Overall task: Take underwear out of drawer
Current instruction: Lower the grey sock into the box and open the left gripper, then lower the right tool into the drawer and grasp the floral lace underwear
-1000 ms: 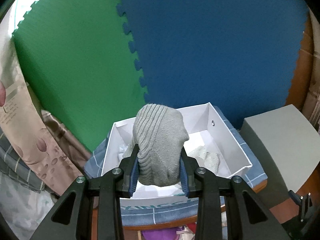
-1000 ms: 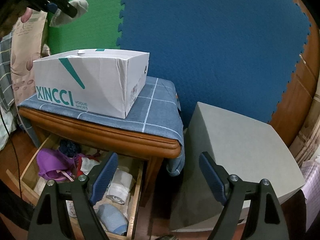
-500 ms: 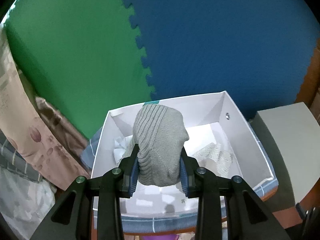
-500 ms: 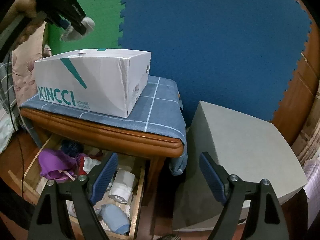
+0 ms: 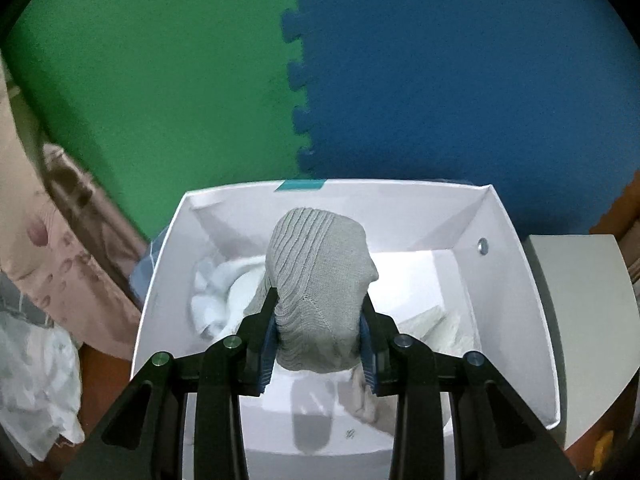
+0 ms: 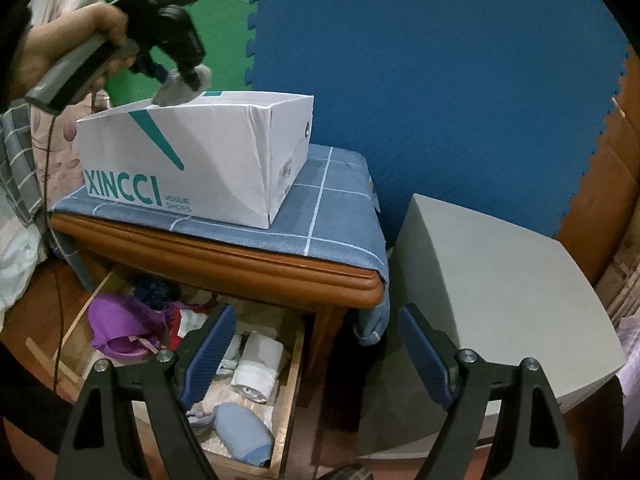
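While my left gripper (image 5: 318, 334) is pinching 1 grey knitted garment (image 5: 320, 280) over the white box (image 5: 520, 292), my right gripper (image 6: 312, 354) is hanging spread and empty near the open drawer (image 6: 288, 396), where more clothes are waiting.

1. A rolled grey ribbed knit underwear bundle (image 5: 320, 280) hangs pinched between blue pads, poised just above the open white cardboard shoe box (image 5: 532, 320), whose side reads "XINCCI" in teal.
2. The wooden drawer (image 6: 292, 400) stands pulled open below the tabletop, near left.
3. Inside lie a purple garment (image 6: 116, 324) at left, a white roll (image 6: 256, 364) and a pale blue bundle (image 6: 240, 432).
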`<state>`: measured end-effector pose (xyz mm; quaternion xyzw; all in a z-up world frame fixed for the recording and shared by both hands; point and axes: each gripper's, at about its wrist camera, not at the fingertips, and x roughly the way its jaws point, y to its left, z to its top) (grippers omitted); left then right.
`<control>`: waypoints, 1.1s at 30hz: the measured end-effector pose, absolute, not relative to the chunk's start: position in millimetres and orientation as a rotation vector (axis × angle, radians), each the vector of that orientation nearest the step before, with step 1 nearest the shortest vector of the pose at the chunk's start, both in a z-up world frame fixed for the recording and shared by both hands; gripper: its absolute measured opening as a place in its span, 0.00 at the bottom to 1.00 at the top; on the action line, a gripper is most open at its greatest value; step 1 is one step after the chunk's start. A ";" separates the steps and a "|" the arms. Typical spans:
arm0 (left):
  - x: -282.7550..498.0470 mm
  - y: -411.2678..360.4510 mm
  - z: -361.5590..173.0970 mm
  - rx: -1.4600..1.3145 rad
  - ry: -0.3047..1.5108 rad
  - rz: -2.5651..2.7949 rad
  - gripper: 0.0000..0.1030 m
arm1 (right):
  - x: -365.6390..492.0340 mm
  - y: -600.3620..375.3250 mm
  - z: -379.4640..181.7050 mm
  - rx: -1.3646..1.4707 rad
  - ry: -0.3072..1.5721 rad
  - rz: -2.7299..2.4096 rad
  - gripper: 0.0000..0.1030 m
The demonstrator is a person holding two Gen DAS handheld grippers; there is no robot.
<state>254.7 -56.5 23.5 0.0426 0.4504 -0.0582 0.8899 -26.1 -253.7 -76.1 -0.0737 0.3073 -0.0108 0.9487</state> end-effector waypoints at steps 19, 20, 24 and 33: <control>305.6 -109.0 -34.5 0.112 1.190 -0.156 0.36 | -25.9 -252.8 -80.1 -0.148 0.645 0.007 0.83; 307.1 -108.3 -35.2 0.105 1.198 -0.157 0.40 | -25.7 -251.5 -80.5 -0.153 0.647 0.009 0.83; 306.2 -101.3 -31.9 0.063 1.180 -0.158 0.56 | -24.5 -243.9 -84.2 -0.191 0.657 0.013 0.83; 244.8 -54.5 30.4 -0.166 0.948 -0.301 0.79 | -22.3 -239.8 -92.8 -0.232 0.704 0.028 0.83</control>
